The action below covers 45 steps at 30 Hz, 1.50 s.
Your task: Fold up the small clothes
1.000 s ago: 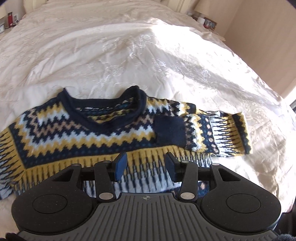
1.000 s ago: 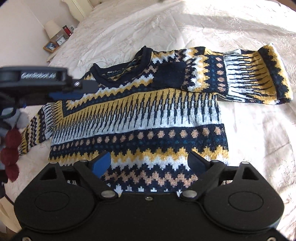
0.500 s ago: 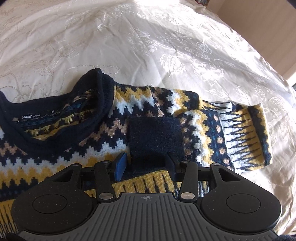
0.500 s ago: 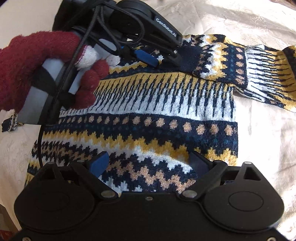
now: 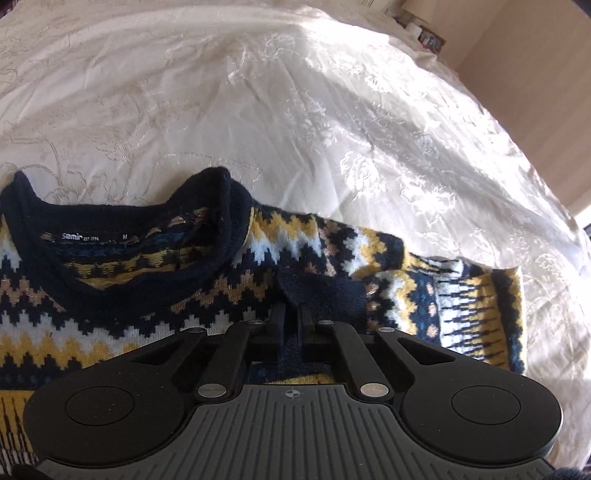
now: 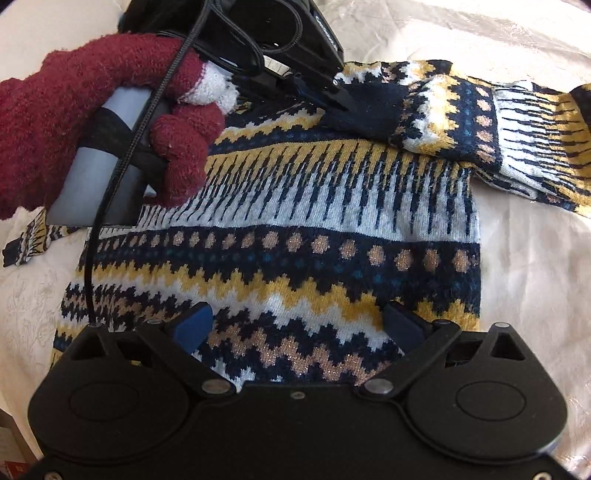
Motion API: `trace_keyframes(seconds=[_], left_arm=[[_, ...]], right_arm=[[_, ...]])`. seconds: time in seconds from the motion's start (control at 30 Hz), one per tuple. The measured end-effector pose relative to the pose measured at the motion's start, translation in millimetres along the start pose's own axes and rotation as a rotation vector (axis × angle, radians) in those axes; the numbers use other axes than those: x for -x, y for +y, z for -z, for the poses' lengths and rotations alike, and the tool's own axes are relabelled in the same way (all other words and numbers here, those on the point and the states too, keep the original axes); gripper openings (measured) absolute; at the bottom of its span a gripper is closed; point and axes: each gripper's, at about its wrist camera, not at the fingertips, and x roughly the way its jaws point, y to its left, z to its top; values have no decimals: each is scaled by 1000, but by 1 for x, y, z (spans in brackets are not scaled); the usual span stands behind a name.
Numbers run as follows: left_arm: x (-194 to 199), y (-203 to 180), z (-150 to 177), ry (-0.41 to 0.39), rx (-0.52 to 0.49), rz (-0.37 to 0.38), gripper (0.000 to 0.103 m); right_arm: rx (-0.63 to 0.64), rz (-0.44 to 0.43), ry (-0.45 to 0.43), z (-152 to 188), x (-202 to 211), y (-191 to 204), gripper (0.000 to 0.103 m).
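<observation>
A navy, yellow and white zigzag-patterned sweater (image 6: 295,229) lies flat on a white bedspread (image 5: 295,110), its right sleeve (image 6: 498,125) folded back across the chest. My left gripper (image 5: 291,314) is shut on the sleeve's navy cuff (image 5: 325,291), near the collar (image 5: 147,229). In the right wrist view the left gripper (image 6: 338,99) pinches that cuff (image 6: 373,107), held by a hand in a dark red glove (image 6: 92,103). My right gripper (image 6: 295,325) hovers open over the sweater's hem, with nothing between its fingers.
The embroidered bedspread extends far beyond the sweater on all sides. A wall (image 5: 517,74) and small items on a bedside stand (image 5: 424,33) lie at the far right. The other sleeve (image 6: 33,236) sticks out at the left.
My left gripper advanced onto the navy cuff and closed on it, from open a second ago. The right gripper moved slightly closer over the hem and stayed open.
</observation>
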Motion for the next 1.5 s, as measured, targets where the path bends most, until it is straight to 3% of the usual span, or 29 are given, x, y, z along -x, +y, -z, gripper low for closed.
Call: trace_keyframes(seconds=[0.2, 0.37, 0.5, 0.67, 0.97, 1.17, 1.27, 1.37, 1.5], left_arm=[[62, 1, 0, -112, 4, 12, 5], [114, 29, 3, -213, 69, -33, 3], [155, 66, 9, -285, 111, -115, 3], [191, 116, 26, -302, 160, -240, 3], [194, 178, 62, -283, 270, -394, 3], [180, 191, 75, -247, 240, -446, 2], [173, 201, 77, -203, 280, -421, 3], [177, 202, 81, -218, 315, -382, 4], [178, 192, 84, -211, 282, -362, 5]], right_arm=[[-2, 16, -10, -4, 10, 8, 99], [-14, 13, -41, -8, 22, 16, 99], [8, 14, -54, -12, 29, 28, 99], [19, 11, -58, -14, 32, 39, 99], [50, 13, -59, -15, 35, 59, 100], [35, 30, -64, -17, 39, 57, 100], [9, 45, -74, -24, 41, 48, 100], [0, 80, -92, -35, 45, 36, 100], [-2, 118, -125, -58, 48, 22, 100]])
